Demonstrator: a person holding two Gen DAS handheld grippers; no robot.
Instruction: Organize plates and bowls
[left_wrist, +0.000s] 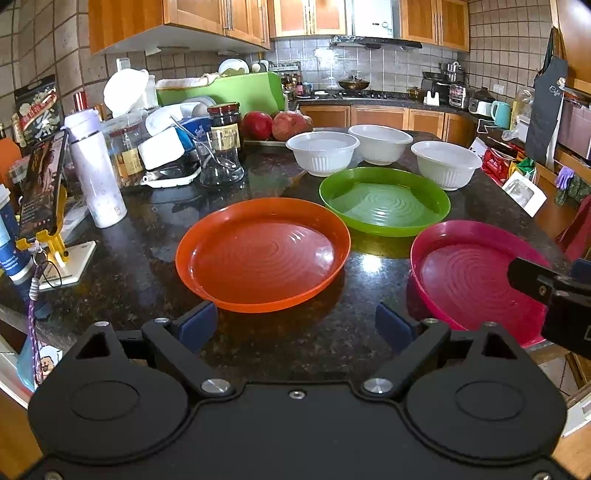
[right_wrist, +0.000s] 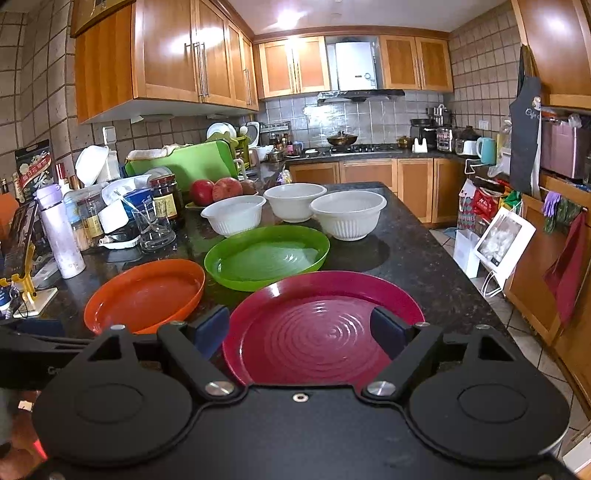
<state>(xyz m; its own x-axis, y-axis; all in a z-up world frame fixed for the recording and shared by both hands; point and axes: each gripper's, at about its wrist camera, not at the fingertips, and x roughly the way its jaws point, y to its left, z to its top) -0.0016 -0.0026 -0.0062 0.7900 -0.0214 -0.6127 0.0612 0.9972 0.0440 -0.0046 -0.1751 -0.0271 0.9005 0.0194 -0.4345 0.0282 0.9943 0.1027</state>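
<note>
We see both grippers spread wide and empty (left (left_wrist: 295, 325), right (right_wrist: 301, 332)). The right one hovers over the pink plate (right_wrist: 317, 325), beside the orange plate (right_wrist: 147, 295).

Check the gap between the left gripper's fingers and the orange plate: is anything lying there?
Nothing: in the left wrist view only bare dark countertop shows between the open left gripper and the near rim of the orange plate.

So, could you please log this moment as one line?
left gripper open | right gripper open over pink plate | plates, bowls unstacked
</note>
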